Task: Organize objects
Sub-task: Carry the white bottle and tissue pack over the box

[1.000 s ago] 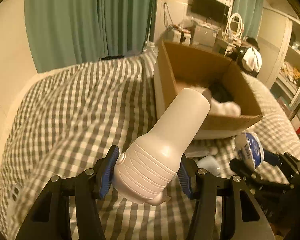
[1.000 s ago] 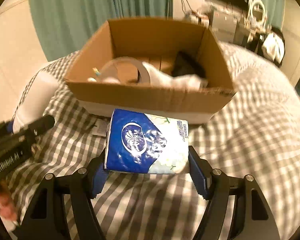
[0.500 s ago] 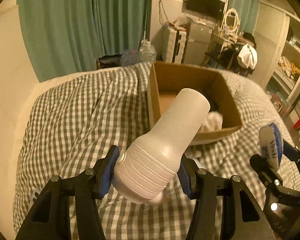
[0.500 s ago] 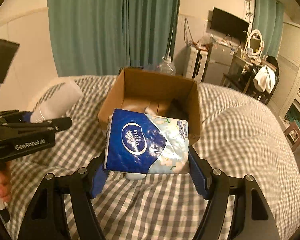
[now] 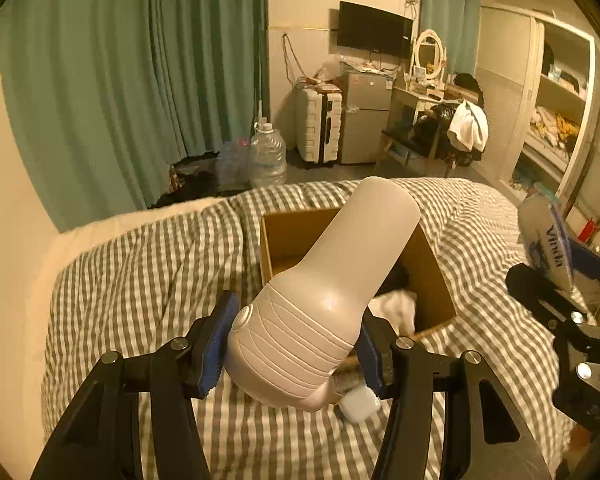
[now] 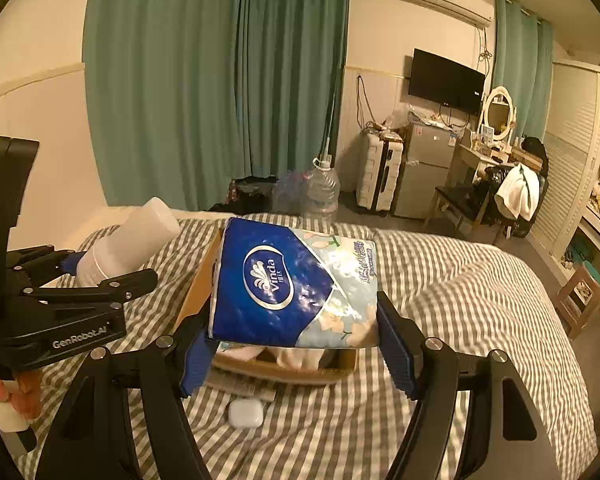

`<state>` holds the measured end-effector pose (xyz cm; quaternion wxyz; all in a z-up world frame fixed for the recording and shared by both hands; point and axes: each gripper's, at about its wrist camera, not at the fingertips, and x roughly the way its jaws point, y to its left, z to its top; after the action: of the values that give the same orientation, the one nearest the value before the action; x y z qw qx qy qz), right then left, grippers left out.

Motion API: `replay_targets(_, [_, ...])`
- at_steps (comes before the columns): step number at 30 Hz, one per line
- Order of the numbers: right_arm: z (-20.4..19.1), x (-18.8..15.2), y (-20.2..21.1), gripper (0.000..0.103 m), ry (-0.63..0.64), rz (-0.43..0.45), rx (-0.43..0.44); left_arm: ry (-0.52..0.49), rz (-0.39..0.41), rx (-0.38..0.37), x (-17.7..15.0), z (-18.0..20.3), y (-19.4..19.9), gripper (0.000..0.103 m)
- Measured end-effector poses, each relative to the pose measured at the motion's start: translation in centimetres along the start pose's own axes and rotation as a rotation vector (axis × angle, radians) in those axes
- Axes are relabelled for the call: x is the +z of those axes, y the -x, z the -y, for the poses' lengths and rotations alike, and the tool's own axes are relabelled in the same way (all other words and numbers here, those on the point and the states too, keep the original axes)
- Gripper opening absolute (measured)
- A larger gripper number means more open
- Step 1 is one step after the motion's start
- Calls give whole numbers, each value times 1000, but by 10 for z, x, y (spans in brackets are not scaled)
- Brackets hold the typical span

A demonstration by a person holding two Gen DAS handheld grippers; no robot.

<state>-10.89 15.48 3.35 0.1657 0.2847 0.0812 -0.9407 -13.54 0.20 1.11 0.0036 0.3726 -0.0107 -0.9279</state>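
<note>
My left gripper [image 5: 296,344] is shut on a large white plastic bottle [image 5: 328,292], held high above the bed in front of the open cardboard box [image 5: 284,236]. My right gripper [image 6: 296,340] is shut on a blue Vinda tissue pack [image 6: 292,284], also held above the box [image 6: 198,284]. The pack shows at the right of the left wrist view [image 5: 546,240]. The bottle and left gripper show at the left of the right wrist view [image 6: 128,244]. White cloth and a dark item lie in the box.
The box sits on a bed with a grey-and-white checked cover [image 5: 140,272]. A small white earbud case [image 6: 245,414] lies on the cover in front of the box. Green curtains, a water jug, a suitcase and a desk stand beyond the bed.
Both grippers have risen well above the bed with their loads. The box looks smaller and lower in both views. The grips are unchanged.
</note>
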Motion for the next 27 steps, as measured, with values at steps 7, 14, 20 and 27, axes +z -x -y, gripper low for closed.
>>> replay_targets(7, [13,13,-23,71,-6,19,37,-3,-4,1,19,13,-31,56])
replay_targets(14, [28,9,-71,71,-39,-9,70,3,-33,14,26,21,-78,56])
replay_targets(20, [36,12,-115,71,-45,-43,73,1,-55,12,26,22,-118,56])
replay_targets(27, [44,-14,-169,71,-60,-103,86,-50,-88,6,25,16,-155,57])
